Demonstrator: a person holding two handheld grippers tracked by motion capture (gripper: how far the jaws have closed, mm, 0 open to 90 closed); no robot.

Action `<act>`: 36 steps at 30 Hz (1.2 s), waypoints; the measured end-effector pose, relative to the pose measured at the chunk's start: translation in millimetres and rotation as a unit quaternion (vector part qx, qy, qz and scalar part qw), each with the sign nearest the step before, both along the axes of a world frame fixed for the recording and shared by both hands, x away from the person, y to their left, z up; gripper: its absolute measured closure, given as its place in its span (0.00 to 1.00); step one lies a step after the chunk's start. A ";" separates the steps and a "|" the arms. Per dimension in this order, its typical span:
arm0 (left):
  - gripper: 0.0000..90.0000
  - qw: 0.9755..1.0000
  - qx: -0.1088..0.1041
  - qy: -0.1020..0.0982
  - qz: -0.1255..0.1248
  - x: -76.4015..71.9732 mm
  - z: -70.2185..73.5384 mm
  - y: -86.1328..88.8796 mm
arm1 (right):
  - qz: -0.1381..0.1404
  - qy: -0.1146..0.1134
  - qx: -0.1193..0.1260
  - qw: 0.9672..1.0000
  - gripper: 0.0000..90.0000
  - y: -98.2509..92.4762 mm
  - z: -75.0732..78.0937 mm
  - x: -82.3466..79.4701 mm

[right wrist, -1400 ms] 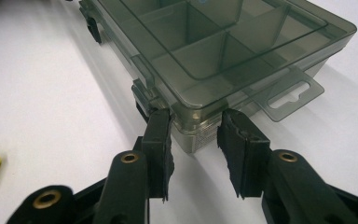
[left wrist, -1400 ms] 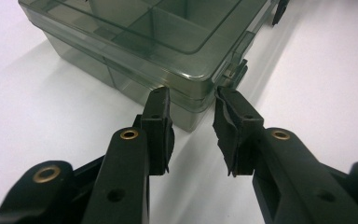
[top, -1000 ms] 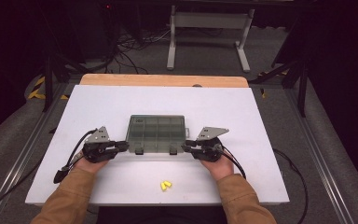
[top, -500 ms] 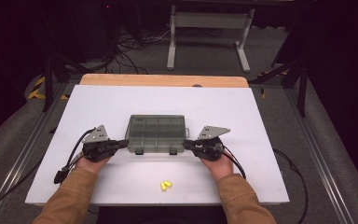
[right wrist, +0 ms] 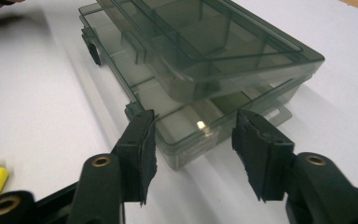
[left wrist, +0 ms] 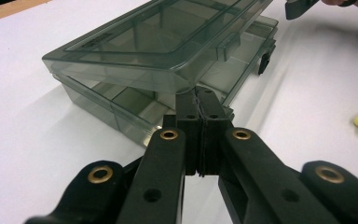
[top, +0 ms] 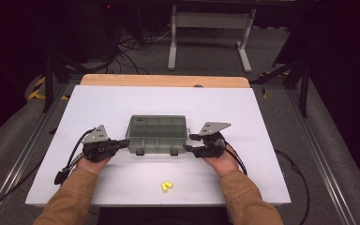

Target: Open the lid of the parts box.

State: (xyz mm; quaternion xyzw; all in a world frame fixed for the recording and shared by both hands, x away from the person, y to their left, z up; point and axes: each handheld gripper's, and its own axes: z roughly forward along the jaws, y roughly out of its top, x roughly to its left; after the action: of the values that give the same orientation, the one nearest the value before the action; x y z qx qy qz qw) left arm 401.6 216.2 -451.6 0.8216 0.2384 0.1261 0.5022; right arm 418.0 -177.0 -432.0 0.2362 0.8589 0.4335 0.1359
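A smoky translucent compartment box [top: 157,133] lies in the middle of the white table [top: 262,122]. Its lid [left wrist: 158,42] stands slightly raised above the base [left wrist: 116,105] along the front. My left gripper [top: 124,142] is at the box's left front corner. In the left gripper view it [left wrist: 199,100] is shut, with its tip tucked under the lid's corner. My right gripper [top: 187,143] is open at the right front corner. In the right gripper view it [right wrist: 195,119] has one jaw on either side of the base's corner [right wrist: 186,126], and the lid [right wrist: 214,42] hangs above.
Two small yellow foam pieces [top: 167,186] lie near the table's front edge, between the person's forearms. Two black latches [top: 139,152] hang off the box's front. A wooden strip [top: 164,80] runs along the far edge, with cables and a metal stand on the floor beyond.
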 end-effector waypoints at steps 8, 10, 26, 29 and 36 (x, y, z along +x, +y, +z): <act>0.99 1.000 -0.001 0.001 -0.001 0.0 0.6 0.6 | 0.005 -0.011 -0.022 1.000 0.36 8.2 9.0 9.1; 0.99 1.000 -0.001 0.000 -0.002 -0.3 0.9 0.6 | 0.005 -0.021 -0.030 0.999 0.33 11.3 12.2 11.3; 0.98 1.000 -0.005 -0.002 0.000 0.1 1.8 1.3 | 0.006 -0.036 -0.050 0.998 0.30 19.5 16.6 20.7; 0.95 1.000 -0.008 -0.001 0.004 -0.2 2.3 2.2 | 0.008 -0.040 -0.050 0.998 0.32 20.2 20.4 21.8; 0.89 1.000 -0.009 -0.001 0.008 -1.6 4.0 5.4 | 0.011 -0.053 -0.048 0.997 0.38 23.8 32.9 25.4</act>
State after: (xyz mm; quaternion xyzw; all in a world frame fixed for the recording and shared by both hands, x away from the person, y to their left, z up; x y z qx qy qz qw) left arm 400.0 221.6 -447.6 0.8149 0.2450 0.1289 0.5091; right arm 443.4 -153.2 -399.1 0.1968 0.8726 0.4054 0.1881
